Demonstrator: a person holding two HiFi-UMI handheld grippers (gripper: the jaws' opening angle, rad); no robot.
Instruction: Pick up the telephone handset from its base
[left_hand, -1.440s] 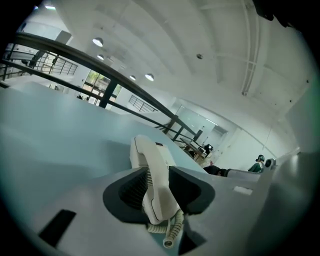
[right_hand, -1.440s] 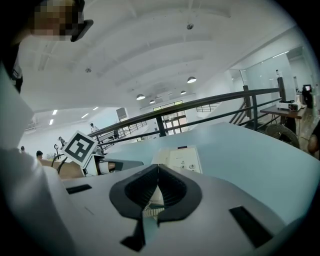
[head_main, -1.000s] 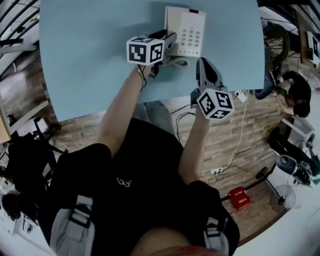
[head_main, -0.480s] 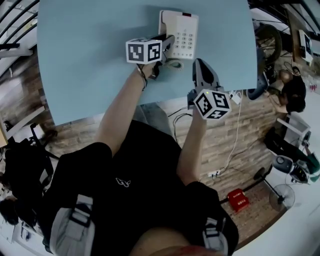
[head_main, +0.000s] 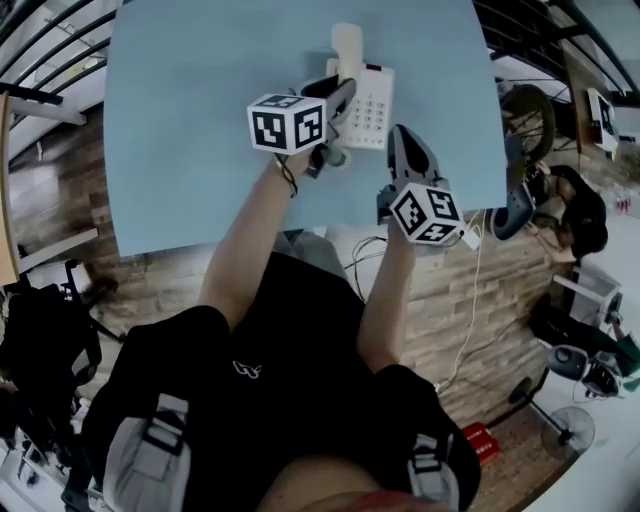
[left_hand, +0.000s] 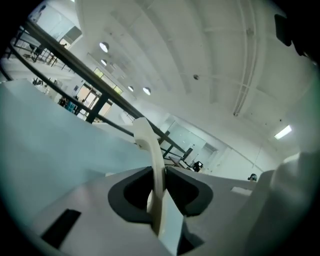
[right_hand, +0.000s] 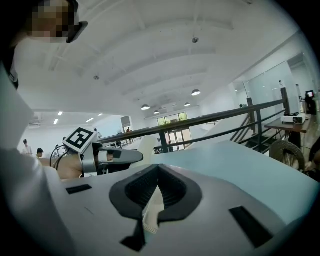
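The cream telephone handset (head_main: 347, 45) is up off its white keypad base (head_main: 372, 100) on the light blue table (head_main: 200, 120). My left gripper (head_main: 340, 95) grips it about the middle, jaws still closing, pads pressed on both sides. In the left gripper view the handset (left_hand: 150, 150) stands upright between the jaws of the left gripper (left_hand: 159, 172). The cord (head_main: 335, 155) hangs below. My right gripper (head_main: 400, 140) hovers over the table's near edge, right of the base, jaws together and holding nothing. Its own view shows the right gripper (right_hand: 158, 167) and the base (right_hand: 152, 210) under the jaws.
The table's near edge runs just under both hands. On the wooden floor to the right are a bicycle wheel (head_main: 525, 110), a white cable (head_main: 470, 290) and a seated person (head_main: 585, 200). A black railing (right_hand: 210, 120) runs beyond the table.
My left gripper has risen and carried the handset up off the base, so it now sticks out above it. The right gripper has risen a little too.
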